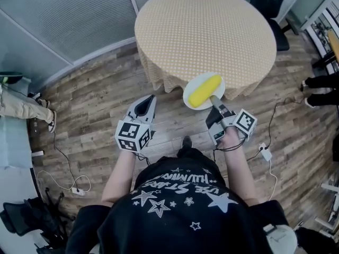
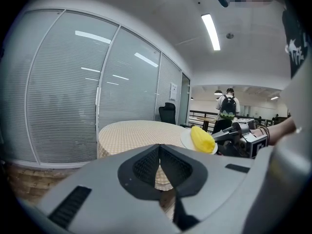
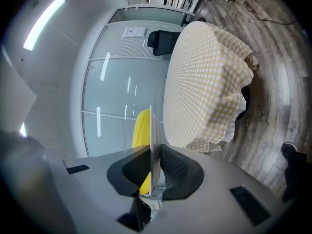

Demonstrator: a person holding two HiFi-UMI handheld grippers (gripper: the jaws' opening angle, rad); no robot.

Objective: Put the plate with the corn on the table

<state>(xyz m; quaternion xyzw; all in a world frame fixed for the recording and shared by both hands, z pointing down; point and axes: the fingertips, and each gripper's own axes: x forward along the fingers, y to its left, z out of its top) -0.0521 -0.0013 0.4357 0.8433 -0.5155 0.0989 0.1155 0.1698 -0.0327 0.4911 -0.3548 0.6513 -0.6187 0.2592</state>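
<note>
The right gripper (image 1: pixel 214 100) pinches the rim of the plate (image 1: pixel 189 98), with the corn (image 1: pixel 205 90) on it, at the table's (image 1: pixel 204 33) six o'clock edge. By the look of it, setting down and letting go are left. The left gripper (image 1: pixel 150 100), at the plate's nine o'clock, has its jaws together on nothing, and the lettering on the shirt (image 1: pixel 180 194) is too skewed to read.

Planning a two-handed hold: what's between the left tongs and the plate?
Only bare wood floor, in the head view, separates left tongs from plate.
</note>
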